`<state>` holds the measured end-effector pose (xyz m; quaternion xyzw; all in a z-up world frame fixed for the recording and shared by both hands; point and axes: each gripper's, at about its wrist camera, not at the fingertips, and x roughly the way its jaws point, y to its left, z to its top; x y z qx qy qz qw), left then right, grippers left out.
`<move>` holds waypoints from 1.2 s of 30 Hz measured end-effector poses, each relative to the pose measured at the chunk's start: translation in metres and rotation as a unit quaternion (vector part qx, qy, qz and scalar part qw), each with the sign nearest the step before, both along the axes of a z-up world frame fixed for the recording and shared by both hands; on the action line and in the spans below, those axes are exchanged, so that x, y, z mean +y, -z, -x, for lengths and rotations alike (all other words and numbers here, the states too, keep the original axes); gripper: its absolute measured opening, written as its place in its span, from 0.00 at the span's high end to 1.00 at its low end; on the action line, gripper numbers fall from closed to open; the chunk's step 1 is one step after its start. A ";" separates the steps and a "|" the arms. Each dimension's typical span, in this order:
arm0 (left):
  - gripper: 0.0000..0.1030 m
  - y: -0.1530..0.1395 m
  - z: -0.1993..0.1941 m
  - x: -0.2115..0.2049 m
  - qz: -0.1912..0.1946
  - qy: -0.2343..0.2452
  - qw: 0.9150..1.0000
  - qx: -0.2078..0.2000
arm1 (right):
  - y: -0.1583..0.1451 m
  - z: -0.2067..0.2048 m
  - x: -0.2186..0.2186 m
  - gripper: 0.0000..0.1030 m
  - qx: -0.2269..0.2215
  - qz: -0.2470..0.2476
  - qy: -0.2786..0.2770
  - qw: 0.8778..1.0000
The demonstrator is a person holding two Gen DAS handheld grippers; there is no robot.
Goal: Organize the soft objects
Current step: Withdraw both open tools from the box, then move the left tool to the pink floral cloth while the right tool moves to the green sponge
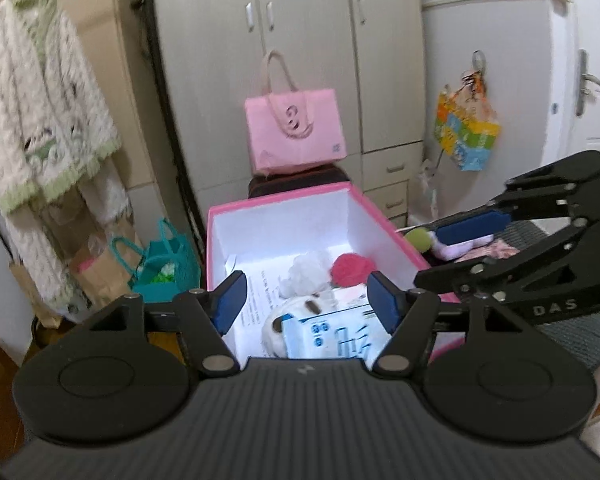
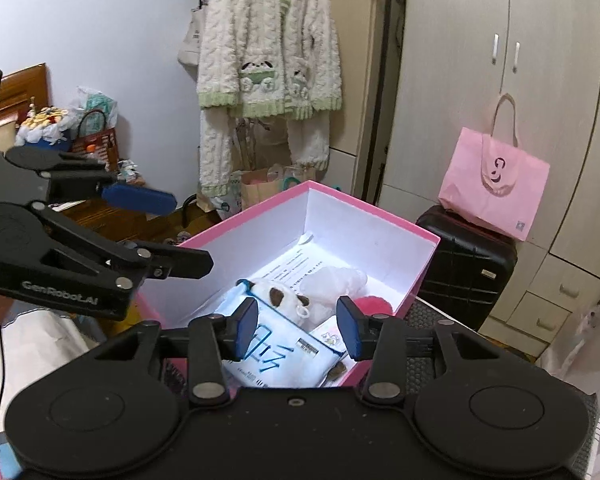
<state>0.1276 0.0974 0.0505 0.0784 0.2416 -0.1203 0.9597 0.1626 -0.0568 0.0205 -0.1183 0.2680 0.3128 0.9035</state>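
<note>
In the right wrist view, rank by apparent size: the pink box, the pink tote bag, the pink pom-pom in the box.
1. pink box, clearly largest.
2. pink tote bag; it stands farther back, so true size is uncertain.
3. pink pom-pom, smallest, partly hidden.

The blue-and-white pack (image 1: pixel 332 336) in the pink box (image 1: pixel 284 200) is cut off by the left gripper's body, and hides most of the plush toy (image 1: pixel 288 312) beneath; its print is unreadable.

Pink box (image 2: pixel 380 216) open-topped, reachable from above; tissue pack (image 2: pixel 276 348) and plush (image 2: pixel 280 294) crowd floor.
</note>
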 end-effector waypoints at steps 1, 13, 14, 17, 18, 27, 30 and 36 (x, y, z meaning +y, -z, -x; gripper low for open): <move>0.32 -0.005 0.005 -0.002 -0.001 0.004 1.000 -0.006 | -0.003 0.003 -0.002 0.51 0.001 -0.002 -0.002 1.000; 0.23 -0.021 0.051 -0.027 -0.014 0.064 0.998 0.003 | -0.021 0.054 -0.053 0.47 0.023 -0.028 -0.033 0.999; 0.22 -0.021 0.054 -0.030 -0.015 0.069 0.997 0.003 | -0.021 0.059 -0.059 0.46 0.023 -0.028 -0.035 0.999; 0.18 -0.020 0.059 -0.041 -0.020 0.086 0.996 0.011 | -0.019 0.073 -0.072 0.44 0.027 -0.032 -0.045 0.998; 0.18 -0.019 0.060 -0.045 -0.023 0.092 0.995 0.015 | -0.019 0.077 -0.077 0.44 0.029 -0.033 -0.047 0.998; 0.09 -0.007 0.065 -0.090 -0.020 0.149 0.989 0.017 | -0.003 0.109 -0.123 0.33 0.006 -0.021 -0.014 1.000; 0.09 0.002 0.059 -0.105 -0.010 0.165 0.986 0.024 | 0.006 0.113 -0.136 0.31 0.000 -0.014 0.003 1.000; 0.09 0.018 0.040 -0.137 -0.003 0.180 0.984 0.015 | 0.025 0.107 -0.159 0.25 0.000 -0.017 0.030 0.999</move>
